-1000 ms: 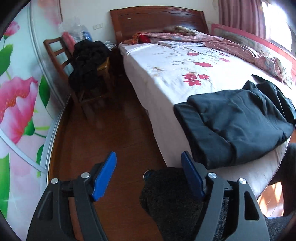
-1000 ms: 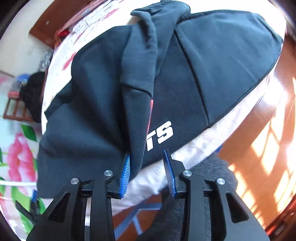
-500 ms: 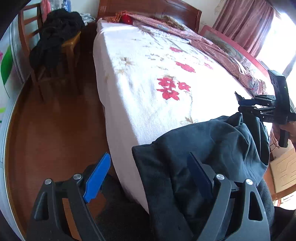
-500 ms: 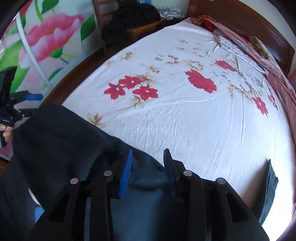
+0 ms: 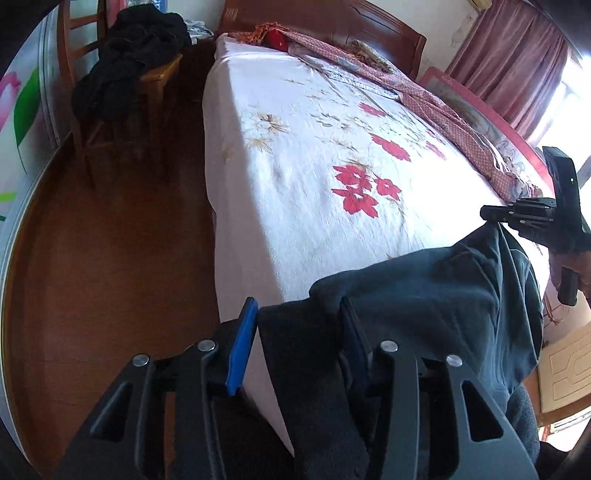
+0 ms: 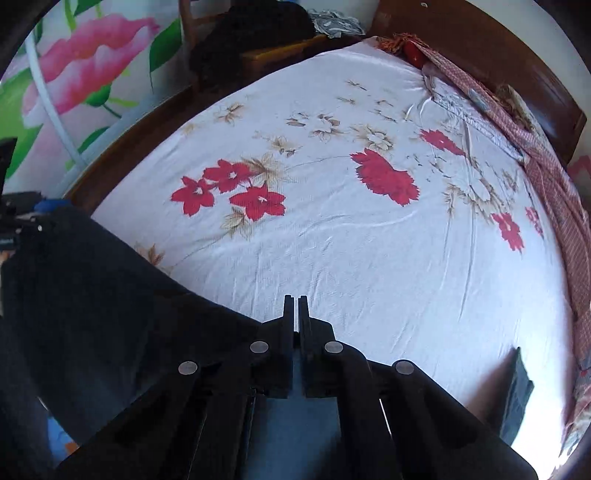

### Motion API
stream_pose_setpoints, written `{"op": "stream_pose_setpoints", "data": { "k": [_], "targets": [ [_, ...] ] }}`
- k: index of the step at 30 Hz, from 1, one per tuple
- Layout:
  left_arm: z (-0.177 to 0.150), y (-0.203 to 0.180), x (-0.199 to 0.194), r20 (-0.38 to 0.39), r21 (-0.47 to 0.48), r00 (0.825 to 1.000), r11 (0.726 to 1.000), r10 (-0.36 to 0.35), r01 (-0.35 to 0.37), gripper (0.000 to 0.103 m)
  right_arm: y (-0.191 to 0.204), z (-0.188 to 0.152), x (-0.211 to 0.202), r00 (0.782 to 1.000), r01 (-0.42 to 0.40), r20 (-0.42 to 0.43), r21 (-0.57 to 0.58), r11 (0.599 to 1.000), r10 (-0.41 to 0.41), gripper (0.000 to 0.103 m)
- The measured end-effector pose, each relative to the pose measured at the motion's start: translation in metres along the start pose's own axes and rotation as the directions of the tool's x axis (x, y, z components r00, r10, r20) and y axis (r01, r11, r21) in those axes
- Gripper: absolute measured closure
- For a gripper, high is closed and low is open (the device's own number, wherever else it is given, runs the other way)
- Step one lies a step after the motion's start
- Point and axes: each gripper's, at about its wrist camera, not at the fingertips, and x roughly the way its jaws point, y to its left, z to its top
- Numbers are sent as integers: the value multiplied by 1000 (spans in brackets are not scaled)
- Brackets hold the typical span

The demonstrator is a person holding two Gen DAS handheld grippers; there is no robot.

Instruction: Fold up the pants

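Left edge of the room: a flower-painted wall panel [image 6: 74, 85]; just in front of it a wooden chair [image 5: 92, 92] heaped with black clothes [image 5: 129, 55]; brown wooden floor [image 5: 110, 258] runs from the chair to the near side.

Centre: the bed [image 5: 314, 166], its white sheet printed with red flowers, a wooden headboard [image 5: 332, 26] at the far end; a pink patterned blanket [image 5: 443, 110] lies bunched along the far right side, with a pink curtain [image 5: 509, 66] beyond it.

Near edge of the bed: the dark pants [image 5: 424, 295] lie draped over the mattress corner, part on the sheet and part hanging down the near side.

Left gripper [image 5: 295, 332]: low at the near corner; its tongs have just been closing, with a thick fold of the pants between them; the blue pad [image 5: 242, 347] on the left finger sits just beside the cloth, the right finger presses into the fold; whether both pads truly pinch it I cannot tell.

Right gripper [image 6: 294, 314]: farther right along the pants' upper edge, seen from the left wrist as a black frame [image 5: 535, 218] over the cloth; its tongs are pressed together, tips nearly touching, and the dark cloth runs up to and under them, so it appears to pinch the edge of the pants [image 6: 110, 314]; a hand [image 5: 576, 266] holds its grip at the far right.
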Motion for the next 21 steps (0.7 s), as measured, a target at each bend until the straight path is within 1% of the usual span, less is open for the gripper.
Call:
{"op": "stream_pose_setpoints", "data": {
  "k": [1,2,3,4,5,6,7,8,9,10,11,12,13,14,15,16,17,18,19,20,21],
  "targets": [
    [1,0,2,2,5,1000,1000,11,-11,59,-6,0,6,999,46,-9,13,999,-46,103],
    [2,0,3,-2,10,1000,1000,20,-19,59,-14,-1,12,998,67,-18,41,997,-67,103],
    [2,-1,6,-7,22,1000,999,28,-28,59,-20,-3,19,999,19,-44,77,997,-15,103],
    [1,-2,8,-8,44,999,998,41,-41,57,-20,-5,23,998,22,-60,82,996,-17,103],
    [1,-4,9,-2,68,998,996,61,-60,54,-16,-8,22,994,97,-58,60,993,-94,103],
    [0,-4,9,6,81,996,992,94,-94,41,-13,-11,17,992,123,-40,69,990,-120,103],
    [-1,0,9,3,72,994,992,105,-105,34,-13,-14,9,996,91,-8,114,989,-91,103],
    [-1,4,8,-12,49,996,995,91,-90,34,-11,-17,-2,999,31,35,145,989,-37,103],
    [-1,6,5,-18,26,996,996,86,-85,30,-5,-20,-14,996,-21,84,143,990,9,103],
    [-2,7,2,-20,18,993,993,117,-116,22,5,-23,-26,991,-31,132,108,994,17,103],
    [-4,3,-4,-9,31,988,988,154,-154,21,17,-26,-33,987,-44,159,56,997,35,103],
    [-7,-5,-13,20,60,981,980,191,-192,21,28,-29,-34,984,-84,158,9,996,81,103],
    [-10,-13,-22,49,85,971,967,235,-238,21,39,-32,-27,985,-110,128,-24,994,112,103],
    [-13,-21,-32,82,101,957,953,280,-287,21,49,-36,-14,992,-88,80,-65,994,93,103],
    [-15,-30,-43,124,105,931,929,342,-355,21,56,-40,4,999,-44,28,-95,995,47,103],
    [-15,-35,-54,160,109,911,911,379,-398,20,56,-43,25,999,-19,-27,-84,996,17,103],
    [-14,-39,-63,192,116,898,899,396,-422,18,50,-45,39,999,-33,-32,-37,999,32,103],
    [-14,-42,-72,227,117,874,879,429,-462,18,43,-44,42,998,-61,5,34,998,61,103],
    [-11,-41,-80,244,108,854,863,459,-494,16,38,-40,45,997,-72,13,98,993,71,103],
    [-7,-40,-86,249,92,851,864,462,-496,16,38,-37,46,998,-53,21,125,991,51,103],
    [-3,-40,-93,253,69,867,886,430,-459,16,42,-34,49,1000,-27,17,118,993,25,103]
  ]
}}
